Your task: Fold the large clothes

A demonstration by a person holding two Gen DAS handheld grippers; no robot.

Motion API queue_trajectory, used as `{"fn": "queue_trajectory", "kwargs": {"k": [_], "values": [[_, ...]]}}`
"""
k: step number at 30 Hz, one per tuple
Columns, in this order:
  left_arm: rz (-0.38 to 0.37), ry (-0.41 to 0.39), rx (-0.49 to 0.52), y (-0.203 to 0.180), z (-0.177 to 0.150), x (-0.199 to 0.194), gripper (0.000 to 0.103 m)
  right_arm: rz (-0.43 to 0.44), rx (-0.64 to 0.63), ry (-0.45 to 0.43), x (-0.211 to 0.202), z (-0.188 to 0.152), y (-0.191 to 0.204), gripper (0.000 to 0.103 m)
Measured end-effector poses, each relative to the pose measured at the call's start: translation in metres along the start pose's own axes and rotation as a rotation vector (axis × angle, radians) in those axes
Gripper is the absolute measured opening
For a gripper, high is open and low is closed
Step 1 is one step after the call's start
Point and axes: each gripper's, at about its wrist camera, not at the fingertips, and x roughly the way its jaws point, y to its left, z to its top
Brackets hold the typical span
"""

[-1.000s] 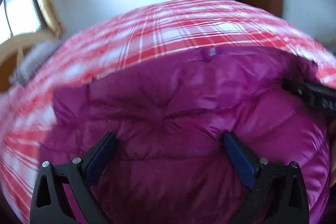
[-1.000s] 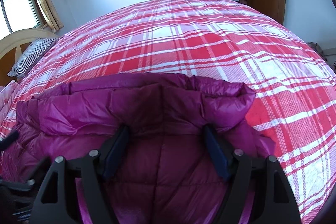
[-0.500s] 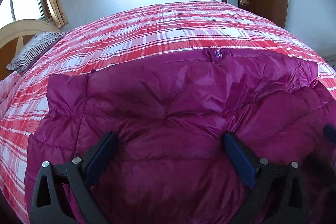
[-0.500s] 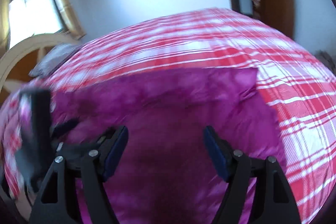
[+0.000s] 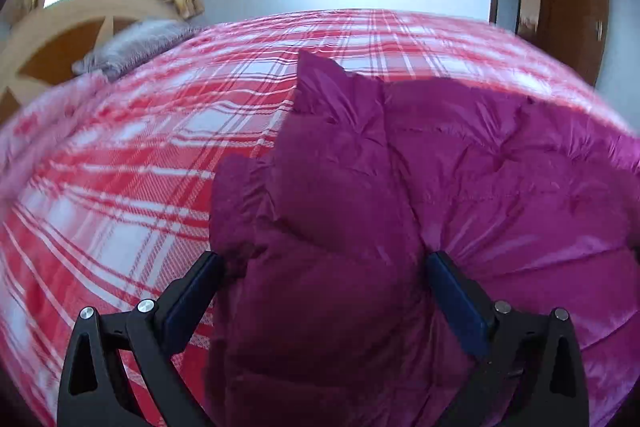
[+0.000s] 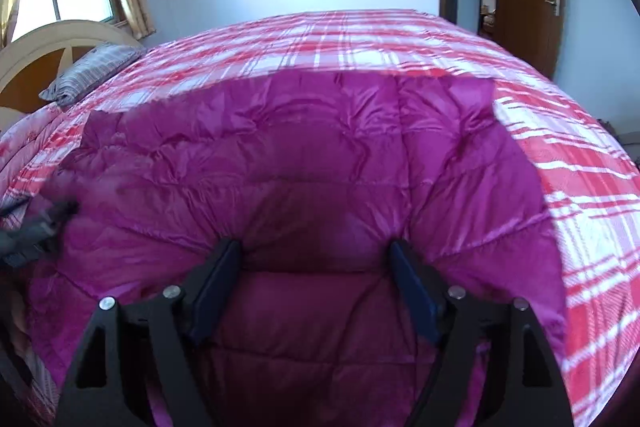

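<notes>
Left gripper has swung toward the bed's headboard side, jaws clamping a bunched fold of the magenta quilted down jacket; right gripper pinches the hem (wide). Fold-over likely starting.

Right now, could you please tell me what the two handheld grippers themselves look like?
Both look alike. The left gripper and right gripper each have two matte black arms with triangular cutouts and silver bolt heads, ending in flat dark blue pads. No cables, markings or sleeves show.
</notes>
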Motion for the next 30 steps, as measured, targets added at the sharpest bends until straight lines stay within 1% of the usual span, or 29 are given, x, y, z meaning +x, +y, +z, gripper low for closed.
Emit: {"fn": "queue_trajectory", "kwargs": {"k": [1, 3, 4, 5, 7, 8, 9, 11, 13, 14, 16, 18, 19, 22, 25, 27, 28, 29, 30], "values": [[0.003, -0.002, 0.000, 0.000, 0.000, 0.000, 0.102, 0.003, 0.027, -0.012, -0.010, -0.001, 0.001, 0.079], [0.017, -0.011, 0.016, -0.003, 0.000, 0.000, 0.102, 0.082, 0.058, -0.056, -0.034, -0.008, 0.010, 0.079], [0.022, -0.021, 0.020, -0.003, -0.001, -0.003, 0.102, 0.111, 0.044, -0.073, -0.044, -0.012, 0.017, 0.079], [0.027, -0.031, 0.015, 0.000, -0.003, -0.008, 0.102, 0.120, 0.013, -0.084, -0.050, -0.017, 0.028, 0.079], [0.019, -0.034, -0.025, 0.016, -0.010, -0.022, 0.102, 0.106, -0.039, -0.065, -0.048, -0.024, 0.042, 0.079], [0.002, -0.045, -0.059, 0.027, -0.014, -0.032, 0.102, 0.081, -0.053, -0.030, -0.040, -0.030, 0.045, 0.079], [-0.015, -0.060, -0.101, 0.042, -0.020, -0.043, 0.102, 0.075, -0.053, -0.014, -0.034, -0.034, 0.045, 0.080], [-0.029, -0.057, -0.148, 0.058, -0.031, -0.055, 0.102, 0.056, -0.077, 0.001, -0.024, -0.043, 0.045, 0.083], [-0.062, -0.029, -0.195, 0.075, -0.043, -0.059, 0.102, 0.031, -0.109, -0.002, -0.020, -0.045, 0.048, 0.085], [-0.104, 0.001, -0.224, 0.083, -0.049, -0.058, 0.102, 0.030, -0.106, 0.000, -0.018, -0.045, 0.047, 0.086], [-0.157, 0.034, -0.261, 0.089, -0.056, -0.055, 0.102, 0.029, -0.095, 0.005, -0.015, -0.045, 0.046, 0.087], [-0.211, 0.040, -0.290, 0.088, -0.062, -0.052, 0.102, 0.026, -0.090, 0.001, -0.015, -0.045, 0.048, 0.088], [-0.225, 0.040, -0.295, 0.086, -0.064, -0.052, 0.102, 0.022, -0.090, -0.006, -0.016, -0.047, 0.048, 0.088], [-0.271, 0.022, -0.282, 0.074, -0.064, -0.050, 0.100, 0.016, -0.091, -0.020, -0.018, -0.049, 0.045, 0.088], [-0.312, 0.021, -0.278, 0.068, -0.064, -0.047, 0.087, 0.016, -0.091, -0.035, -0.019, -0.051, 0.045, 0.088], [-0.334, 0.020, -0.279, 0.067, -0.063, -0.045, 0.064, 0.016, -0.091, -0.045, -0.019, -0.052, 0.045, 0.088], [-0.352, 0.023, -0.280, 0.067, -0.063, -0.043, 0.059, 0.015, -0.091, -0.050, -0.019, -0.053, 0.045, 0.088], [-0.366, 0.025, -0.283, 0.067, -0.062, -0.043, 0.047, 0.014, -0.092, -0.055, -0.020, -0.054, 0.045, 0.088], [-0.399, 0.027, -0.285, 0.066, -0.061, -0.043, 0.031, 0.015, -0.091, -0.058, -0.020, -0.055, 0.044, 0.088]]}}
